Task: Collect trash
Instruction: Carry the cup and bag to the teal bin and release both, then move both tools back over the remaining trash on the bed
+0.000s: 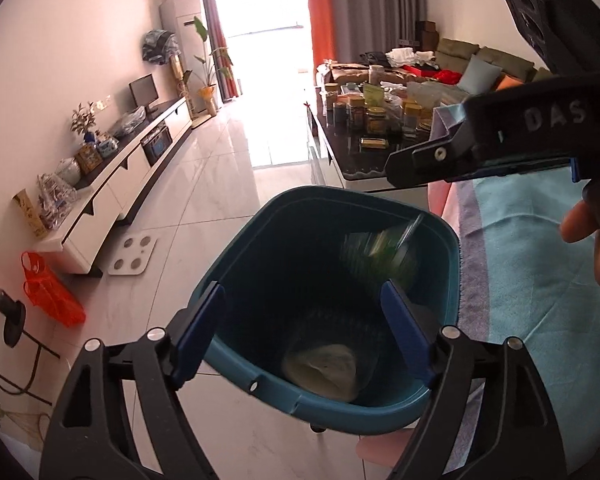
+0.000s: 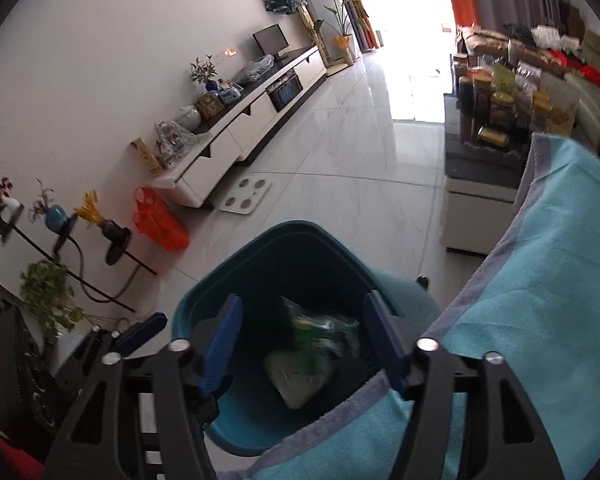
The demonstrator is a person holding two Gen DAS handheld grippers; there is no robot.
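A teal trash bin (image 1: 244, 364) stands on the tiled floor beside a table edge; it also shows in the right wrist view (image 2: 204, 300). A green wrapper (image 1: 380, 256) is blurred in the air inside the bin's mouth, free of both grippers; it shows in the right wrist view (image 2: 324, 332) above a pale crumpled bag (image 2: 296, 384) on the bin's bottom (image 1: 324, 368). My left gripper (image 1: 304, 320) is open and empty over the bin. My right gripper (image 2: 304, 336) is open and empty over the bin; its body crosses the left wrist view (image 1: 480, 144).
A turquoise towel (image 2: 540, 300) covers the table at the right. A black coffee table (image 1: 356, 156) holds several jars. A white TV cabinet (image 1: 132, 168), a white scale (image 1: 134, 254) and an orange bag (image 1: 50, 292) stand at the left.
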